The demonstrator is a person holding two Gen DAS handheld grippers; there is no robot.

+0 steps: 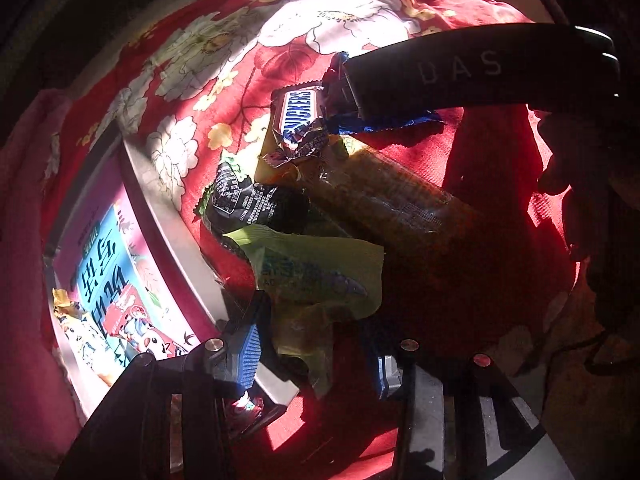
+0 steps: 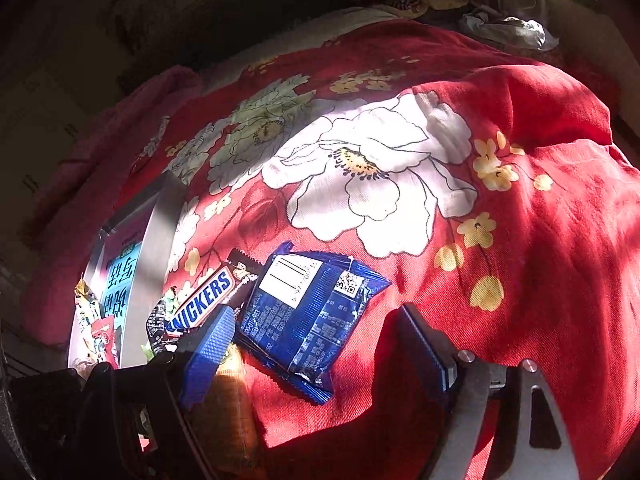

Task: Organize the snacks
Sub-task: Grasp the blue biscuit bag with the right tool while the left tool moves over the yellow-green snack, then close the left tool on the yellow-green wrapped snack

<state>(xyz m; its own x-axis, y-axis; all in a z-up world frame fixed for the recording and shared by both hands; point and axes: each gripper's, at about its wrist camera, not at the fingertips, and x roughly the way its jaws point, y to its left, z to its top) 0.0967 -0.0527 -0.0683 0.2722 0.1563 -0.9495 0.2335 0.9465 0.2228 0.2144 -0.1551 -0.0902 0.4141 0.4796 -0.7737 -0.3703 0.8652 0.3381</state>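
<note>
The left gripper (image 1: 316,354) gripped a yellow-green packet (image 1: 320,276) just beside the box (image 1: 168,220), likely for sorting into it. The right gripper (image 2: 320,344), wide and empty, straddled the blue packet (image 2: 308,312), farther from the box.

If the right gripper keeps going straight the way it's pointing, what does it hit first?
Most likely the blue snack packet, which lies between the open fingers of the right gripper on the red floral cloth. Depth is hard to judge.

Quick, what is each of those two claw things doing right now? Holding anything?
Left gripper: jaws around the yellow-green snack packet; whether they pinch it cannot be told.
Right gripper: open, empty, over the blue snack packet.
</note>
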